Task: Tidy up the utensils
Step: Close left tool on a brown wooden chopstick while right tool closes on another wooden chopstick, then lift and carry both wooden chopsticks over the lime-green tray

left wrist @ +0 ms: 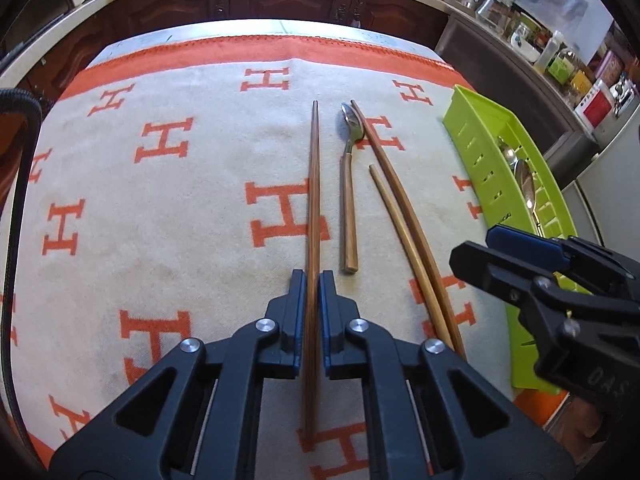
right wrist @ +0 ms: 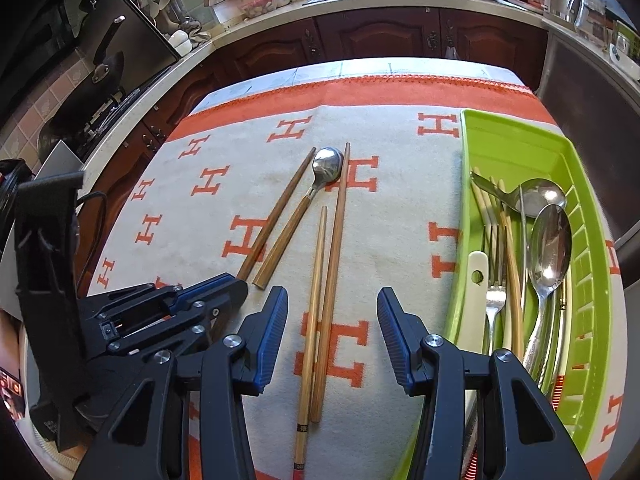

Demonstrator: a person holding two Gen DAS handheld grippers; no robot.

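Observation:
My left gripper (left wrist: 313,280) is shut on a dark wooden chopstick (left wrist: 313,200) that lies lengthwise on the cloth; it also shows in the right wrist view (right wrist: 276,212). Right of it lie a wooden-handled spoon (left wrist: 348,208), a long chopstick (left wrist: 400,208) and a shorter light chopstick (left wrist: 404,236). In the right wrist view my right gripper (right wrist: 332,312) is open, its fingers on either side of the two chopsticks (right wrist: 324,280), above them. The spoon (right wrist: 304,208) lies ahead to the left. The left gripper (right wrist: 200,304) appears at the left.
A green slotted tray (right wrist: 592,264) on the right holds several spoons, forks and chopsticks (right wrist: 536,248); it also shows in the left wrist view (left wrist: 476,148). An orange and cream H-patterned cloth (left wrist: 160,220) covers the table. Kitchen counters and cabinets surround it.

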